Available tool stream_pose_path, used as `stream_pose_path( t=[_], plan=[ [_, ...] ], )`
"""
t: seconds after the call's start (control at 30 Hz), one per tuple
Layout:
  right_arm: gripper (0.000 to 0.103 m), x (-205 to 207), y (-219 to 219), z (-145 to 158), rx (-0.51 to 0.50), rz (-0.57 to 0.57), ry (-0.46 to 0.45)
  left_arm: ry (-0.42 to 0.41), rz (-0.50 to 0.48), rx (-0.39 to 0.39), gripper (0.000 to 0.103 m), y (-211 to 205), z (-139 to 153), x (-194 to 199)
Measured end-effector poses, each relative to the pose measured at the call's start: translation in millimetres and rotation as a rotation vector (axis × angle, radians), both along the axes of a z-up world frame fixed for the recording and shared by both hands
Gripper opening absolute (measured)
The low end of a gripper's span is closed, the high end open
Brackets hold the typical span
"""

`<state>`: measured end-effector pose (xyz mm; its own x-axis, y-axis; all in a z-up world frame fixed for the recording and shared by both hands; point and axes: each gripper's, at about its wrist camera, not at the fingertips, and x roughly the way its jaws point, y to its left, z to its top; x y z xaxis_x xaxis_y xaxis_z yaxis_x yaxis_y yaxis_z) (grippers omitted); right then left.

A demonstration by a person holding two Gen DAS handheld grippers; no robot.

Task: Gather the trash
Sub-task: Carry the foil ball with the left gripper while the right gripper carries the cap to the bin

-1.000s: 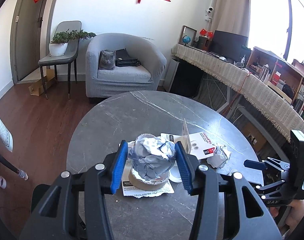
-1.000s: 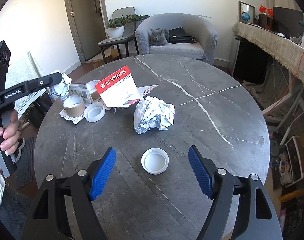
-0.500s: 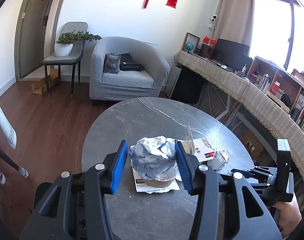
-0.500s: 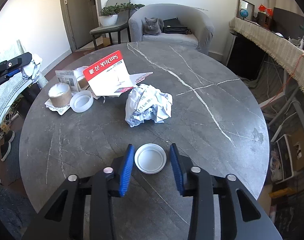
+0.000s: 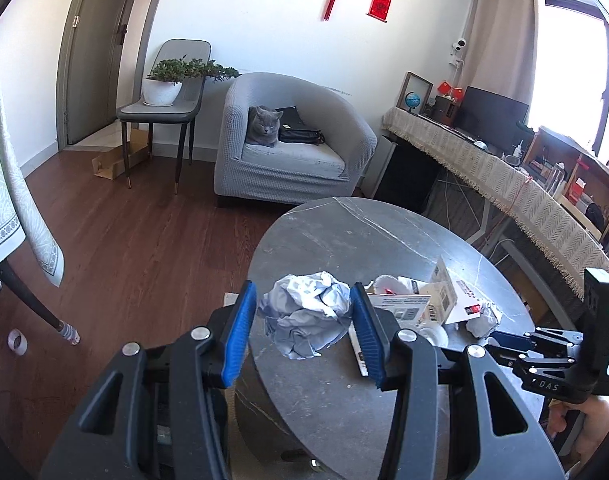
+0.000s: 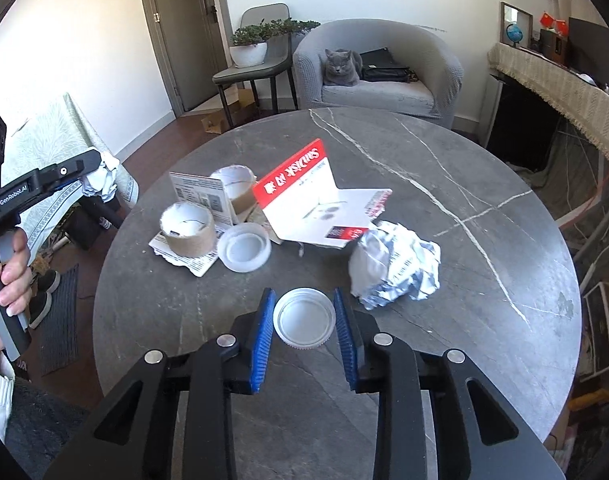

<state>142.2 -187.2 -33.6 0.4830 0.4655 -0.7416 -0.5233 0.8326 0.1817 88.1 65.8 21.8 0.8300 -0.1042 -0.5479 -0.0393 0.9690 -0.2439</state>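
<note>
My left gripper (image 5: pixel 302 312) is shut on a crumpled paper ball (image 5: pixel 304 316) and holds it raised over the left edge of the round grey marble table (image 5: pixel 344 236). My right gripper (image 6: pixel 303 320) is shut on a white plastic lid (image 6: pixel 303 318), held just above the table (image 6: pixel 484 184). A second crumpled paper ball (image 6: pixel 396 266), a red-and-white SanDisk card package (image 6: pixel 308 196), a cardboard tape core (image 6: pixel 188 230) on torn paper, and a clear round lid (image 6: pixel 244 248) lie on the table. The left gripper (image 6: pixel 60 184) with its paper shows at the left of the right wrist view.
A grey armchair (image 5: pixel 288 140) with a grey cat (image 5: pixel 263 126) stands beyond the table. A chair with a potted plant (image 5: pixel 168 84) is to its left. A cloth-covered table (image 5: pixel 8 184) is at the far left, a long desk (image 5: pixel 504 176) at the right.
My left gripper has carried the paper ball leftward, off the tape core to the table's left edge. My right gripper has closed on the white lid and lifted it slightly.
</note>
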Motion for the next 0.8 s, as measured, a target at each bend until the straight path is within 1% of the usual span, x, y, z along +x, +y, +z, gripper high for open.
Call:
stream_pose_path(
  t=[0.07,0.2,0.57,0.7,0.8],
  plan=[
    [0.030,-1.8,8.5,4.6,0.010,0.013,-0.005,0.004,0.016,0.012,0.051,9.7,-2.7,-2.9],
    [0.030,-4.5,27.8,13.8,0.032,0.044,-0.017,0.029,0.045,0.001,0.051,30.6,-9.4,-4.2],
    [0.030,-7.8,90.2,31.6,0.072,0.128,-0.039,0.100,0.098,0.067,0.051,79.1,-27.9,-19.1],
    [0.030,-8.5,109.2,34.9,0.097,0.160,-0.038,0.153,0.104,0.071,0.051,99.7,-43.5,-24.1],
    [0.030,-12.6,125.6,37.2,0.096,0.187,-0.044,0.193,0.104,0.088,0.051,110.5,-56.6,-26.5]
  ],
)
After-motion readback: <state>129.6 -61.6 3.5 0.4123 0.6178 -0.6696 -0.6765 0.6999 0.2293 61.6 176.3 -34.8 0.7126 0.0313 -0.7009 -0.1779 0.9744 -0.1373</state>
